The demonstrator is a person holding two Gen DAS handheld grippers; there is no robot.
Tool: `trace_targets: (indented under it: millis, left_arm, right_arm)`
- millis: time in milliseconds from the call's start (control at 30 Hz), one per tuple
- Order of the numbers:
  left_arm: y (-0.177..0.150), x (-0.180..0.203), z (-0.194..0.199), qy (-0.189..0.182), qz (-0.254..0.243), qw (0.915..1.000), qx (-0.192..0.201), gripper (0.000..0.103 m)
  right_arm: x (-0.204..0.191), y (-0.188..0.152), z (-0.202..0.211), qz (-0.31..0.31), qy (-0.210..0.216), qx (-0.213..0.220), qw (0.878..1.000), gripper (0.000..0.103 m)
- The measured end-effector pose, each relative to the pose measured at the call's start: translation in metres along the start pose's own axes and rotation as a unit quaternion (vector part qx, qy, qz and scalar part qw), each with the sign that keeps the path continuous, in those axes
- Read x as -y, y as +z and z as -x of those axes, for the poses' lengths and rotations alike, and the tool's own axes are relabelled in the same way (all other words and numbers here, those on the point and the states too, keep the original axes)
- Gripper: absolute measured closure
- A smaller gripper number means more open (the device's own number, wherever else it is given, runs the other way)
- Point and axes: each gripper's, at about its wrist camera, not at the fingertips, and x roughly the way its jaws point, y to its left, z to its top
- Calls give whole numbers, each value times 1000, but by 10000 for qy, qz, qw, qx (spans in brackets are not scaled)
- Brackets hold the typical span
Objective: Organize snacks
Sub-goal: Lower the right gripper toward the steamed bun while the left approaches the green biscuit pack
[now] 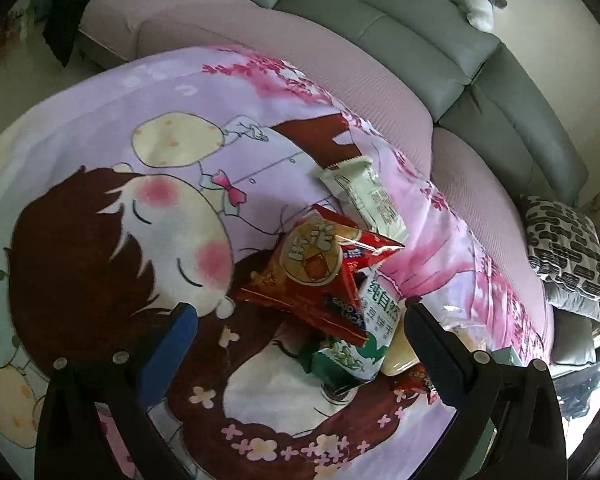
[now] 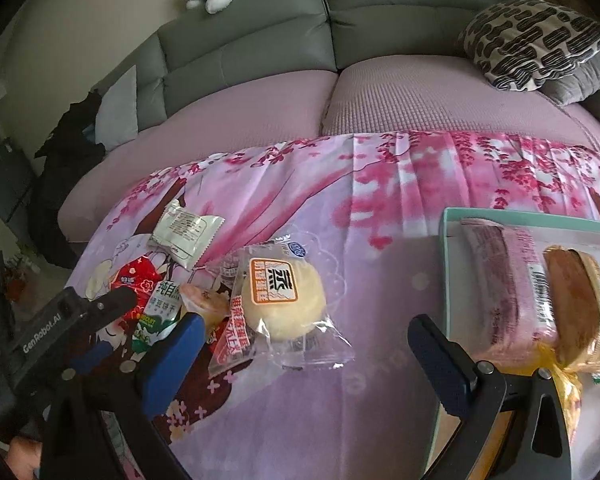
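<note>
well, both grippers gape wide, holding nothing: the left gripper point(image 1: 300, 312) straddles the red snack bag point(image 1: 314, 276), the right gripper point(image 2: 304, 328) hangs beside the steamed cake packet point(image 2: 284, 300).

Snack pile point(image 2: 204, 292) left of tray point(image 2: 452, 264)

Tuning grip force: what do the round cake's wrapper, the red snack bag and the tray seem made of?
Round cake's wrapper: thin clear plastic film, glossy, crinkled at the seams.
Red snack bag: shiny printed plastic or foil laminate, with specular glare.
Tray: looks like matte teal-edged card or plastic; unclear which.
</note>
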Motion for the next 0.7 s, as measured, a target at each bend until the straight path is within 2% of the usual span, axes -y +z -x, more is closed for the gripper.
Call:
trace_targets:
  millis: [67,200,367,700]
  left_arm:
    - [0,3,-2,-29,-90,9999,-39,0]
    - [-1,11,-8,205,-380,9989,-158,0]
    - [-3,12,-14,299,-422,9983,-274,1]
    - [-9,23,-21,761,-677,9942,-340,1]
  right_arm:
    - [-2,2,-4,34,11,-1,10000,3]
    - [1,2,-14,-9,28,-92,10000,11]
    - [8,0,-25,-188,208,-219,9994,13]
    - [1,-2,-29,26,195,-193,9996,21]
